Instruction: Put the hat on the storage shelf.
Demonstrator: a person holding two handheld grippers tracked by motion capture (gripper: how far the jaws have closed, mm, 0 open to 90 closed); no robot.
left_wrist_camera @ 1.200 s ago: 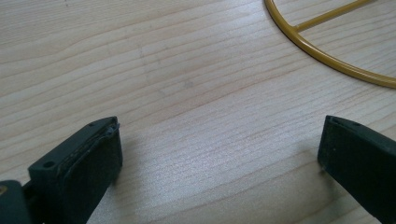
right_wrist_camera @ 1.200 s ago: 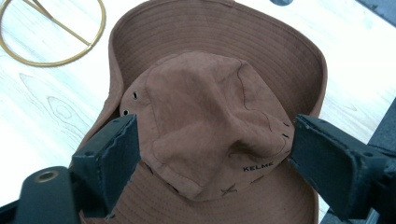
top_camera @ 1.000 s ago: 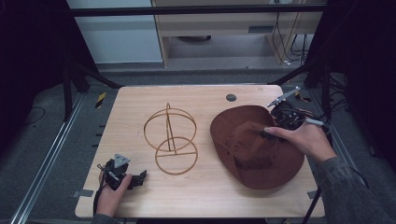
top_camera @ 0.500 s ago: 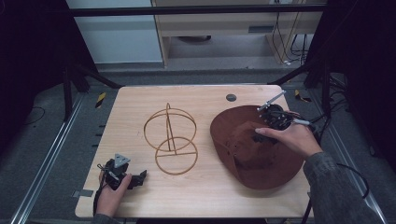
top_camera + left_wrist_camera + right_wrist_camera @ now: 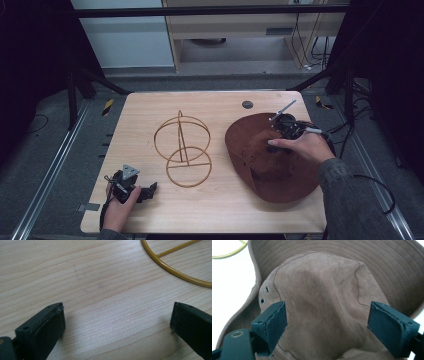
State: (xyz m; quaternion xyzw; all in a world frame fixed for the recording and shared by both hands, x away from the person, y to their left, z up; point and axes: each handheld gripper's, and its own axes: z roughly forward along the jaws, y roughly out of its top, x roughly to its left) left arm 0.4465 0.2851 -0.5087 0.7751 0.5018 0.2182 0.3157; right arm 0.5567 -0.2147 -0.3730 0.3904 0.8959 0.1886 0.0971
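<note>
High view, left to right: your left gripper [image 5: 145, 192] rests on the table [image 5: 220, 100], jaws apart and empty, with the wire stand [image 5: 182, 150] just ahead of it on its right. Your right gripper [image 5: 272, 147] hangs over the hat [image 5: 280, 175], jaws spread wide; they have just been closing a little, with nothing pinched. In the right gripper view the crown [image 5: 319, 302] sits between and just beyond the two pads, apparently untouched, and the brim runs around it. Step in hand, as judged: reaching to grasp the crown. Next move calls for lowering until the pads flank a fold, then closing firmly; soft fabric may slip or bunch.
</note>
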